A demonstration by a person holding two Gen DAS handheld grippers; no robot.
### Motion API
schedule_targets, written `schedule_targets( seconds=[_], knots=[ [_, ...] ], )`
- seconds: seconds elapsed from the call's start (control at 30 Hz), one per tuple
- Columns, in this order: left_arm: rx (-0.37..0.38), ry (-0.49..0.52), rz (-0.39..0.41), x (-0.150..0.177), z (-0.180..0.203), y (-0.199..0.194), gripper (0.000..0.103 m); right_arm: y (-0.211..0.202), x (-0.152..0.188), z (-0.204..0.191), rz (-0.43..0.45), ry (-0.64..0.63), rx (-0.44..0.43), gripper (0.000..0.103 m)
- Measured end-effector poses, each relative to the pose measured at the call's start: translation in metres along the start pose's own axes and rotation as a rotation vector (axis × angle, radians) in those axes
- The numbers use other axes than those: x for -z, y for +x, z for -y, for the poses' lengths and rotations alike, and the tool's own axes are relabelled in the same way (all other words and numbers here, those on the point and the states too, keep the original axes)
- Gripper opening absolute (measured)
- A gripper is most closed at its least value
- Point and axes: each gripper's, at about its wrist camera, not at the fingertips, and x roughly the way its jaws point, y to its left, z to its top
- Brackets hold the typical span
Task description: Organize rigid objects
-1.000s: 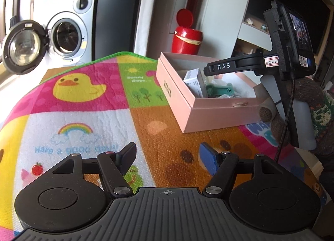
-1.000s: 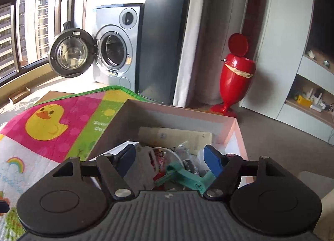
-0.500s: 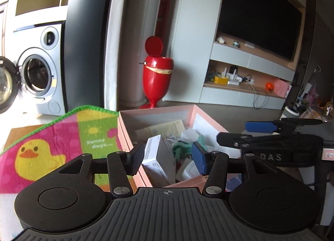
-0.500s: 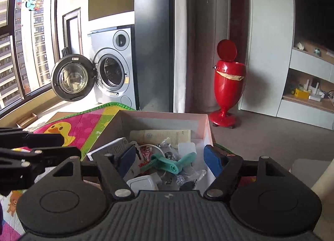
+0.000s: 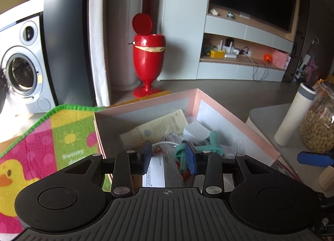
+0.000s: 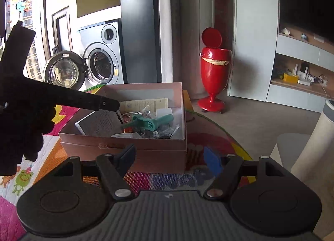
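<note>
An open pink cardboard box (image 6: 125,149) sits on the colourful cartoon play mat (image 5: 52,136), holding a teal plastic tool (image 6: 148,123) whose long axis runs left to right across the box. The left gripper (image 5: 169,158) hovers over it, jaws just closing on nothing. The right gripper (image 6: 169,157) stands open before the box.

Black tongs (image 5: 169,158), one pad blue

"Sunny" on green square of play mat (image 5: 71,149); mat lettering in right wrist view too blurred
</note>
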Motion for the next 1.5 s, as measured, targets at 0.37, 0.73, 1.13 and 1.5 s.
schedule_targets(
  seconds=[0.37, 0.73, 1.13, 1.5],
  knots=[
    [-0.043, -0.153, 0.127, 0.023, -0.030, -0.087, 0.040, -0.010, 0.017, -0.019, -0.017, -0.051, -0.031, 0.078],
    [-0.277, -0.198, -0.086, 0.155, -0.007, -0.136, 0.041, 0.013, 0.052, -0.068, -0.213, -0.059, -0.055, 0.083],
    [-0.349, -0.179, 0.005, 0.160, 0.018, -0.116, 0.060, 0.024, 0.060, -0.063, -0.165, -0.036, 0.003, 0.103],
    [-0.359, -0.199, 0.006, 0.155, 0.020, -0.109, 0.064, 0.029, 0.059, -0.069, -0.137, -0.022, 0.041, 0.103]
  ],
)
